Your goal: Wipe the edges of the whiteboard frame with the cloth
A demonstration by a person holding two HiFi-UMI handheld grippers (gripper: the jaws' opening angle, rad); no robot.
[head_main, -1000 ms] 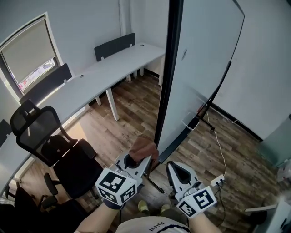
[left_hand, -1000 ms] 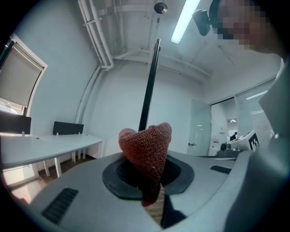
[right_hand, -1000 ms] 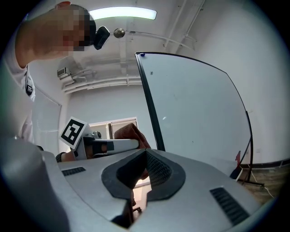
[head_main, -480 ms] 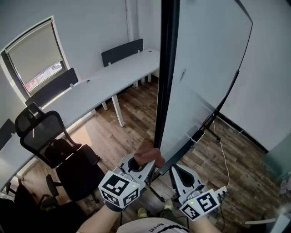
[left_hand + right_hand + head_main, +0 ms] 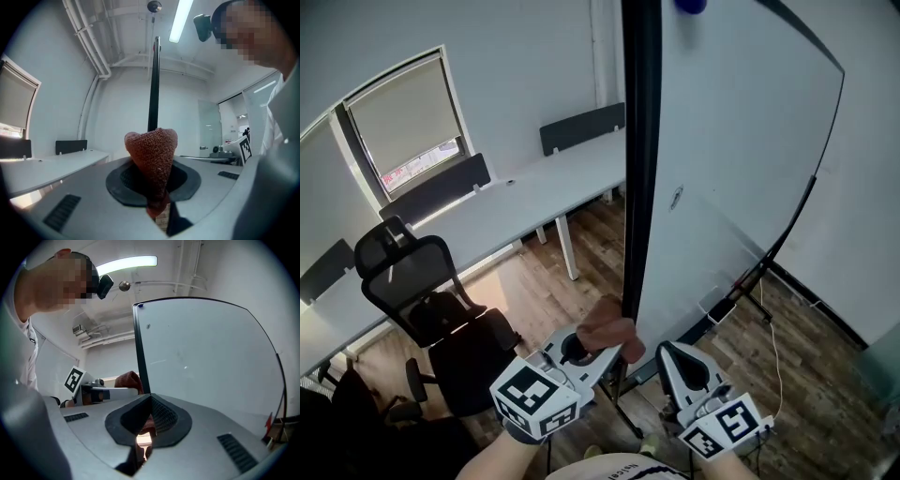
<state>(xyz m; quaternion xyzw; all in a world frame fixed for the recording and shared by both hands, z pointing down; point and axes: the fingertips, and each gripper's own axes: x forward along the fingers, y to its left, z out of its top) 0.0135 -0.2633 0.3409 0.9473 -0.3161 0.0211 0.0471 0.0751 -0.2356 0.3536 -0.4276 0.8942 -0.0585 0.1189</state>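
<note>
Left marker cube [image 5: 534, 398]: black-and-white square pattern, no letters.
Right marker cube [image 5: 724, 428]: likewise, no digits.
Window lettering [image 5: 422, 164]: red, far left of the left tongs [image 5: 602, 339], unreadable.
Whiteboard emblem [image 5: 675, 197]: above the right tongs [image 5: 667, 352], illegible.
Collar print [image 5: 614, 466]: behind both tongs, blurred.

Your reddish-brown knitted cloth [image 5: 607, 328] is bunched and clamped in your left gripper [image 5: 598, 345]. Its tip meets the whiteboard's black frame edge [image 5: 640, 187] low down. That edge stands vertical.
</note>
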